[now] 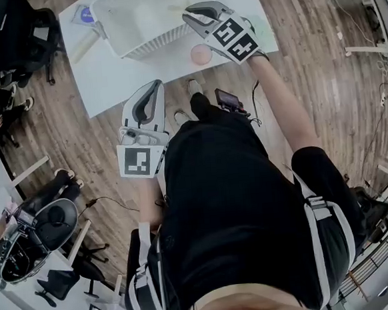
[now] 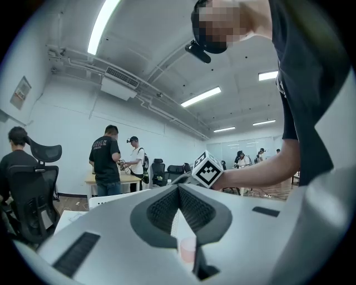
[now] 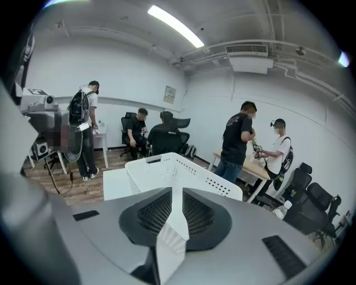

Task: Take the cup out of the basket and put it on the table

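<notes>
A pink cup (image 1: 201, 53) stands upright on the white table (image 1: 114, 80), just off the front right corner of the white perforated basket (image 1: 152, 48). My right gripper (image 1: 187, 14) hovers over that corner of the basket, a little beyond the cup, jaws shut with nothing between them. In the right gripper view the right gripper (image 3: 177, 190) points at the basket (image 3: 183, 167). My left gripper (image 1: 158, 84) hangs low at the table's front edge, shut and empty. In the left gripper view the cup (image 2: 187, 249) shows through the slit behind the left gripper (image 2: 178, 188).
A flat item with a blue disc (image 1: 84, 16) lies at the table's far left corner. Office chairs (image 1: 36, 230) and seated people crowd the left side. A small black device (image 1: 228, 100) lies on the wooden floor. People stand at another table (image 3: 261, 167) behind.
</notes>
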Tool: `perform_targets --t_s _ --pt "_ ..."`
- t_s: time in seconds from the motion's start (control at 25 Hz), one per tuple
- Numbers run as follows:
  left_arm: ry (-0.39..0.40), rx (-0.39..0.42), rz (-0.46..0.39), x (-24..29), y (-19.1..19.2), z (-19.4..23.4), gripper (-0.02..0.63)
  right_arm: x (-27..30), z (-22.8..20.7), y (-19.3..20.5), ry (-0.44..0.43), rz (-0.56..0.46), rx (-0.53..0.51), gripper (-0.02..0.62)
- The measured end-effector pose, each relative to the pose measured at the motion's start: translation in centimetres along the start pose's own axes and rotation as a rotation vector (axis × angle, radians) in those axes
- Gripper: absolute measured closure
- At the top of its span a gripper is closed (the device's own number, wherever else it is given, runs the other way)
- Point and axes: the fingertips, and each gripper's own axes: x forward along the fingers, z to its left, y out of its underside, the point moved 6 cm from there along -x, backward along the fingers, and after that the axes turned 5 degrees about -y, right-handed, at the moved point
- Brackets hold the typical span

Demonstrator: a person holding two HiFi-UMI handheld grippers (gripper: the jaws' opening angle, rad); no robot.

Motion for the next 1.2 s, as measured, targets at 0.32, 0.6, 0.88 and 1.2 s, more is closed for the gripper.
perform_targets --t_s 0.32,0.6,0.88,1.2 --pt "-0.039 -0.019 0.037 4.3 0.1 1.7 0.586 6.2 -4.6 1.2 -0.006 0.209 -0.076 0.495" --pt "-0.071 -0.019 0.035 5.5 0.4 3.0 0.586 9.4 -6.0 1.8 -0.021 0.327 -0.118 0.492" --pt "-0.091 -0.027 0.026 5.9 0.3 3.9 0.586 11.4 -6.8 2.6 -0.047 0.424 -0.149 0.479" --pt "-0.114 -0.045 0.013 6.1 0.6 5.0 0.586 15.0 -7.1 4.0 -0.066 0.611 -0.321 0.479"
